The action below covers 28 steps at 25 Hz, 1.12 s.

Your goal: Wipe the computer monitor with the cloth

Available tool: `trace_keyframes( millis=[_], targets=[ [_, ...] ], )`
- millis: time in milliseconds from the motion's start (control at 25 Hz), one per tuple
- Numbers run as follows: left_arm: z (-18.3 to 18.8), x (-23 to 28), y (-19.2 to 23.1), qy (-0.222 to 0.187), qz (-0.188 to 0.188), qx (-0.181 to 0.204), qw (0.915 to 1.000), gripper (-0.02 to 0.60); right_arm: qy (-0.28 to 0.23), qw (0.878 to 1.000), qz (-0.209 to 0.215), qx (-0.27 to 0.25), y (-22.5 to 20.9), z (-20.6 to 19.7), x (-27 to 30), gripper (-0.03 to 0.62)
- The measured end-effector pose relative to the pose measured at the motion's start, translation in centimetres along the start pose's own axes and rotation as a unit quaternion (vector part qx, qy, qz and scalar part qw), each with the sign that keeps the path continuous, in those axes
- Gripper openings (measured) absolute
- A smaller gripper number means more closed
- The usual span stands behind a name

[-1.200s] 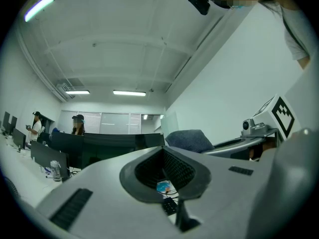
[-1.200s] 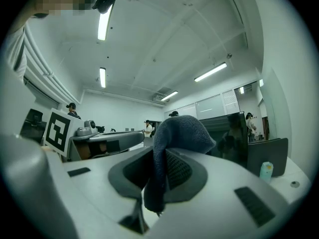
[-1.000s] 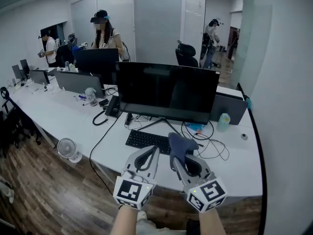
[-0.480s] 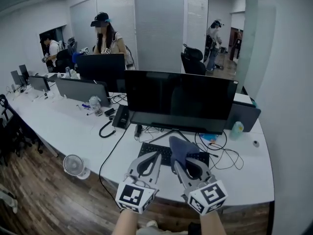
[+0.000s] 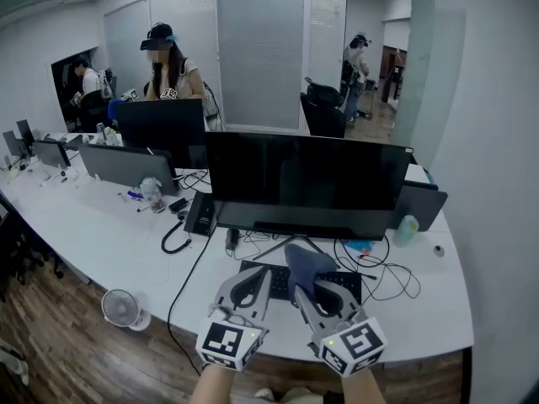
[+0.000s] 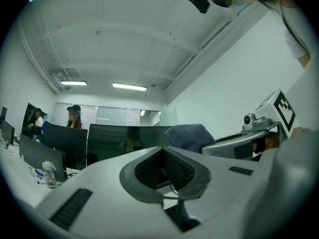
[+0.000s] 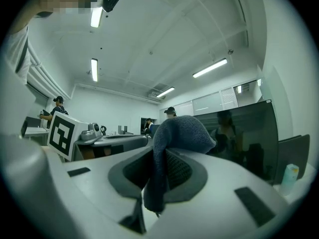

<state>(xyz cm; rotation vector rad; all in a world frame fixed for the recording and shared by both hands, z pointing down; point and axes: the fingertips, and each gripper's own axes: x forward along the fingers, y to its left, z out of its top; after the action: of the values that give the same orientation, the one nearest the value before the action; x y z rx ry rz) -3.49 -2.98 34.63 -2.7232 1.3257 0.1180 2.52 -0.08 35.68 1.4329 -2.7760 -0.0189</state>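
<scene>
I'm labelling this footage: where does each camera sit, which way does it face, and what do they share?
Head view: on the person's head, forward and down at the desk and monitor; both forearms, left gripper and right gripper show.
Left gripper view: on the left gripper, looking along its closed fingers toward the monitor; their shirt shows upper right.
Right gripper view: on the right gripper, looking along fingers closed on the cloth; the shirt shows upper left.
Shared: all three show monitor and cloth.

Closed in on the monitor (image 5: 307, 179) over the last second. Brought right gripper (image 5: 300, 291), clamped on blue cloth (image 5: 305, 263), and left gripper (image 5: 258, 276) over the keyboard (image 5: 280, 283) beneath the monitor's lower edge.
</scene>
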Motion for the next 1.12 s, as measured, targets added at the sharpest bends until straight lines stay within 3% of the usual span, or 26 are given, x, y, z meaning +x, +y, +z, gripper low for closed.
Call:
trace_keyframes(
  millis=[200,600,760,1000,1120],
  targets=[
    [-0.2,2.2,1.1,0.011,0.001,0.003,0.9999,0.008,0.009,1.0,0.014,-0.015,-1.6,0.6,1.4,0.058],
    [1.7,6.4,4.1,-0.004,0.055,0.001,0.9985,0.008,0.004,0.997,0.064,-0.037,-4.5,2.3,5.8,0.058],
    [1.9,7.2,5.3,0.014,0.079,-0.004,0.9968,0.008,0.0,0.995,0.085,-0.045,-5.4,3.0,7.5,0.058],
    [1.9,8.7,7.6,0.008,0.083,0.006,0.9965,0.008,-0.009,0.992,0.107,-0.06,-5.4,4.5,10.6,0.058],
    [2.0,9.5,8.8,0.022,0.068,0.016,0.9973,0.008,-0.013,0.992,0.107,-0.071,-5.3,5.6,12.5,0.058]
  ],
)
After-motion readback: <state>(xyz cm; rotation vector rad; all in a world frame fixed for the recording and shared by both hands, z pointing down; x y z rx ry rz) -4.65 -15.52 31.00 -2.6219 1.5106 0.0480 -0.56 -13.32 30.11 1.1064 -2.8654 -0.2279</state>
